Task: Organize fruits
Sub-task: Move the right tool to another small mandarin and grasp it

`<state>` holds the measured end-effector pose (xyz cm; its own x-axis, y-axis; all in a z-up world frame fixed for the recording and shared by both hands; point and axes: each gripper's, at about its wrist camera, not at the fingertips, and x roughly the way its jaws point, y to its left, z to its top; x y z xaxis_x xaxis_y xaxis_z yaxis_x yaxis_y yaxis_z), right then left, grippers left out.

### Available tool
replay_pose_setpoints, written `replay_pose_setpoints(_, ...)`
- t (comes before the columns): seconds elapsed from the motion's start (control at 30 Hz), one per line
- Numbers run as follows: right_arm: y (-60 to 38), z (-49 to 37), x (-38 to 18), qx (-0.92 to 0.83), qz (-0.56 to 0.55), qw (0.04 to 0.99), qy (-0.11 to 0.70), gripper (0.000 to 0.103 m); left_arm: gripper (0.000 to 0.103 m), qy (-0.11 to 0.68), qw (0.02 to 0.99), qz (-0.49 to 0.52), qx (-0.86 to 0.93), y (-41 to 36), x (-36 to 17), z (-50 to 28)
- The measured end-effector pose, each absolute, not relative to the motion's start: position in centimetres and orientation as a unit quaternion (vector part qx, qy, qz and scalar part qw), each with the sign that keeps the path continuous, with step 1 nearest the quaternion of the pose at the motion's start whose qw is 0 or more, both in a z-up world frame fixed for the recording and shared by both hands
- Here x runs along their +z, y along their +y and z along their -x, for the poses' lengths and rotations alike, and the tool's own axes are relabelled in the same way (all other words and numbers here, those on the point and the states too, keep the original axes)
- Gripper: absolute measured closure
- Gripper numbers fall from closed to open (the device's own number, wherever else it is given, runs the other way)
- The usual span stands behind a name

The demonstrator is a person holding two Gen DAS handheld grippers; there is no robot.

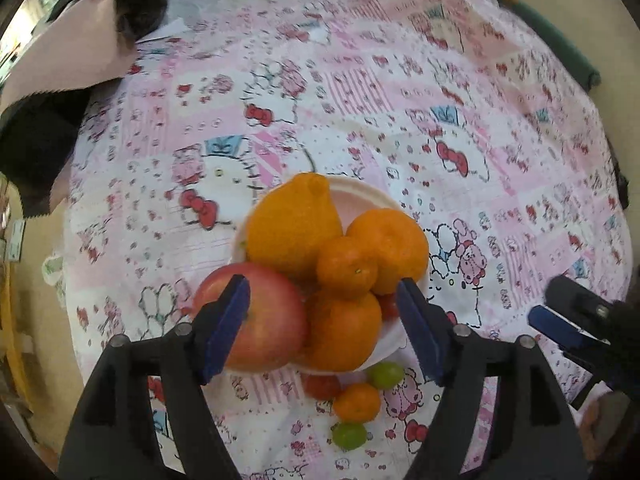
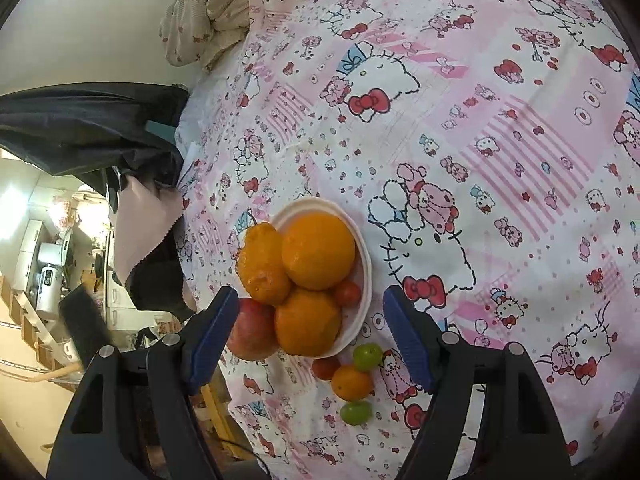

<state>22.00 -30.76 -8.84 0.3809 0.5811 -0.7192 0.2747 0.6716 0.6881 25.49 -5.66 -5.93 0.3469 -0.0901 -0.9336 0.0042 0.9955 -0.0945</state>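
A white plate [image 1: 360,192] [image 2: 364,264] on the pink cartoon-print cloth holds a red apple [image 1: 272,320] [image 2: 252,336], several oranges, among them a bumpy one [image 1: 292,224] [image 2: 264,268], a small mandarin [image 1: 346,266] on top and a cherry tomato [image 1: 388,306] [image 2: 348,293]. My left gripper [image 1: 324,324] hovers open above the pile, its blue pads apart from the fruit. Loose on the cloth in front of the plate lie a mandarin [image 1: 356,402] [image 2: 351,382], a tomato [image 1: 322,386] [image 2: 325,367] and two green grapes [image 1: 386,375] [image 2: 367,356]. My right gripper [image 2: 312,304] [image 1: 560,320] stands open and empty.
The cloth-covered table [image 2: 480,120] drops off at its left edge, close to the apple. Dark and pink fabric [image 2: 100,128] hangs there, and a cream patterned cloth [image 2: 208,12] lies at the far end. A teal edge [image 1: 560,40] runs along the far right.
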Motion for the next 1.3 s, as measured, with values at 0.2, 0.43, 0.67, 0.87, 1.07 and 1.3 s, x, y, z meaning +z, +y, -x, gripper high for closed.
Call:
replay_pose_setpoints(0.2, -30.0, -21.5, -9.5, 0.105, -0.380, 0.729, 0.560, 0.026, 0.024, 0.550, 0.833, 0.054, -0.018, -2.4, -5.2, -21.6)
replay_pose_setpoints(0.43, -28.3, -20.2, -10.6, 0.116, -0.356, 0.716, 0.589, 0.025, 0.024, 0.527, 0.846, 0.088, 0.001, 1.8, -5.3, -15.8)
replay_pose_setpoints(0.67, -26.4, -18.5, -11.7, 0.123, -0.324, 0.710, 0.613, 0.025, 0.024, 0.512, 0.853, 0.098, 0.024, 3.8, -6.8, -12.6)
replay_pose_setpoints(0.87, -24.0, -17.1, -14.7, 0.125, -0.298, 0.683, 0.655, 0.025, 0.024, 0.518, 0.849, 0.106, 0.019, 3.7, -7.3, -12.4)
replay_pose_setpoints(1.07, -19.8, -17.6, -16.9, 0.151, -0.192, 0.688, 0.683, 0.026, 0.024, 0.513, 0.851, 0.110, 0.025, 3.4, -7.2, -13.0)
replay_pose_setpoints(1.3, -16.0, -17.5, -17.8, 0.163, -0.059, 0.712, 0.680, 0.031, 0.024, 0.521, 0.844, 0.123, 0.036, 4.0, -7.5, -13.3)
